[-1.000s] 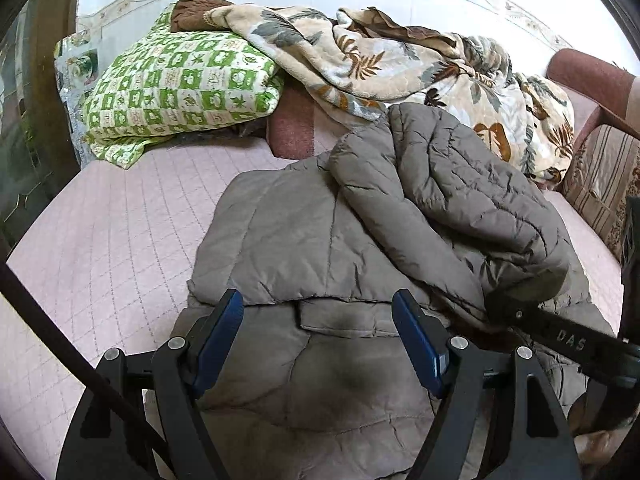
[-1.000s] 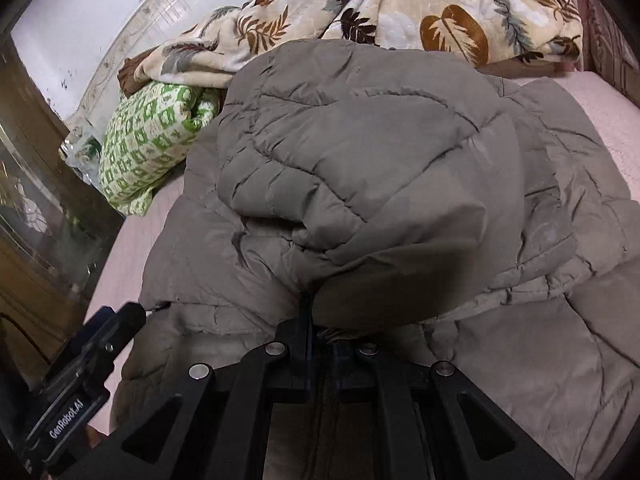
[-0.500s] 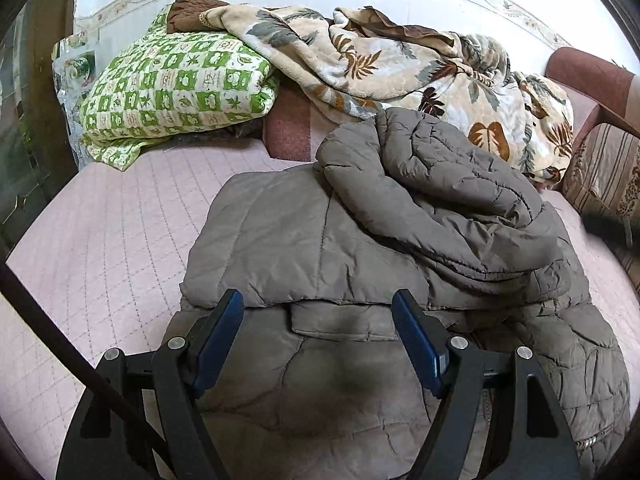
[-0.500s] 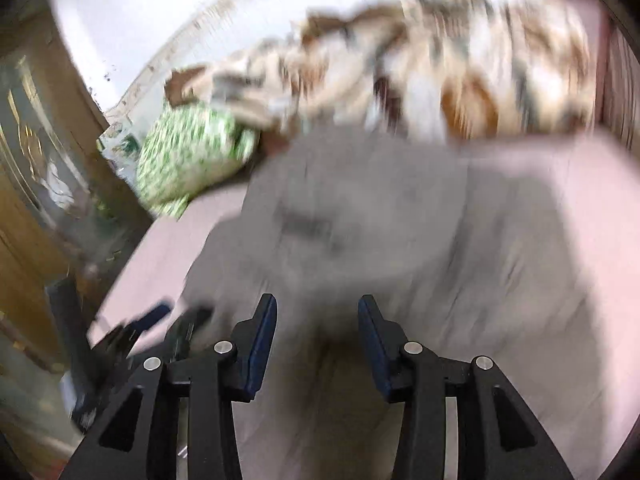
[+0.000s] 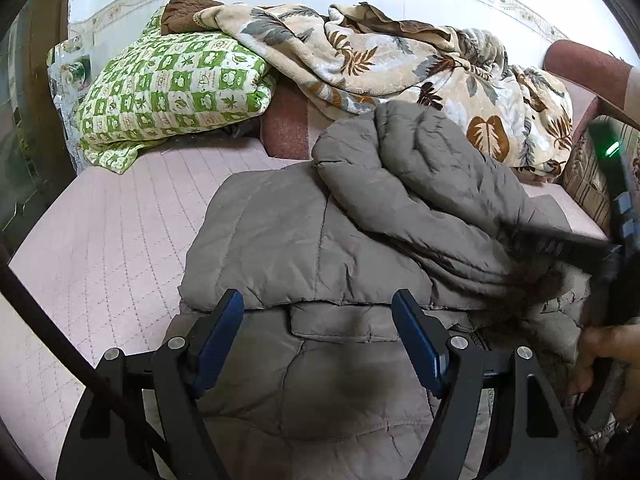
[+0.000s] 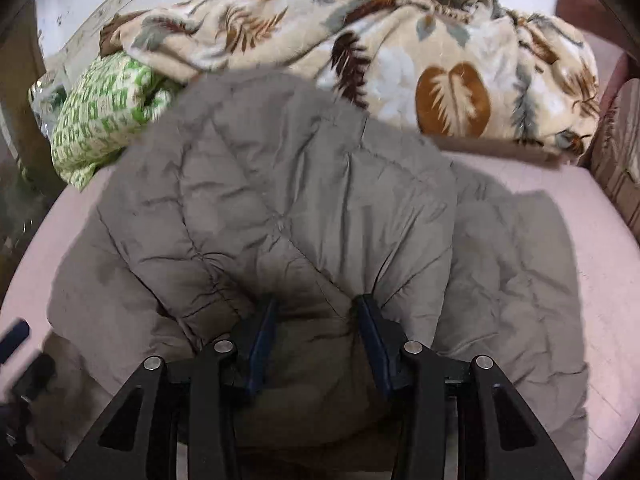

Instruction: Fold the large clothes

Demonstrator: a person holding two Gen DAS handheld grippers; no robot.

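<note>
Grey quilted jacket [image 5: 280,240] part-folded on the pink bed cover [image 5: 120,220], seen from both wrist views.

We see the jacket lying across the middle of the bed, one padded side turned over onto its body, with a leaf-print blanket [image 5: 400,60] and a green checked pillow [image 5: 172,88] heaped behind it. The left gripper [image 5: 316,300] hangs over the jacket's near edge, blue pads spread wide and holding nothing. The right gripper [image 6: 318,302] has just been opening its jaws; they stand partly apart, pushed into the turned-over fold, whose puffy fabric bulges between the pads without being pinched. In the left view we find a person's hand [image 5: 608,352] at the right edge.
</note>
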